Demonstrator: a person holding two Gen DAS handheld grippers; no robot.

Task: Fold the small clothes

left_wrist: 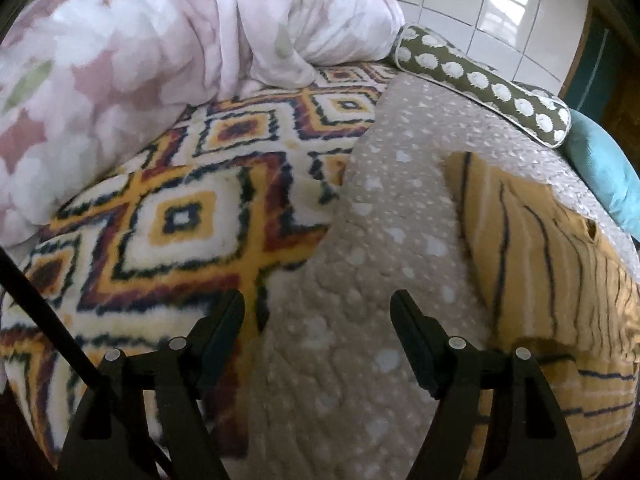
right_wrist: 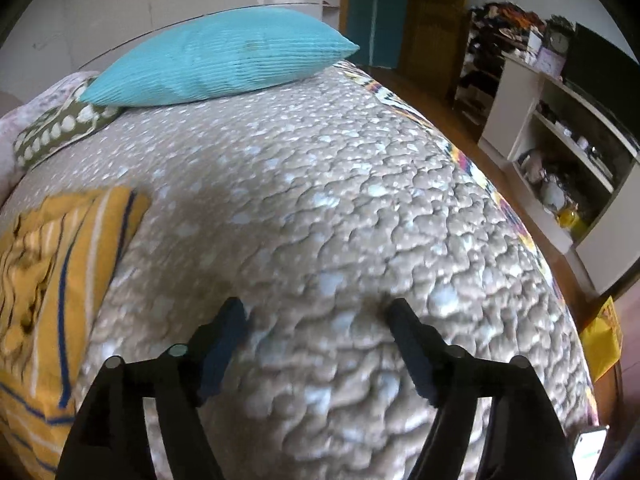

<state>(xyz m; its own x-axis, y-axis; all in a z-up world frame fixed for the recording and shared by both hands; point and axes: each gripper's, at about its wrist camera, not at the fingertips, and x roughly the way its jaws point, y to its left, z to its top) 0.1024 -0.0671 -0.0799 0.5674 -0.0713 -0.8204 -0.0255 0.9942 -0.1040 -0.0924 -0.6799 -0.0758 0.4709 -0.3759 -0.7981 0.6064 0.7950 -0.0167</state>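
Both grippers empty, jaws wide, left gripper and right gripper over the beige quilt; yellow striped garment lies rumpled between them on that quilt, so looks like pre-grasp: next, close in and pinch its edges.

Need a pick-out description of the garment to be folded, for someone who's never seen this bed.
Start at the beige white-speckled quilt covering the bed. The garment lies rumpled on it, on the same side as the geometric-patterned blanket, nearer than the teal pillow. It is the only mustard-yellow cloth there, crossed by thin navy and white stripes.
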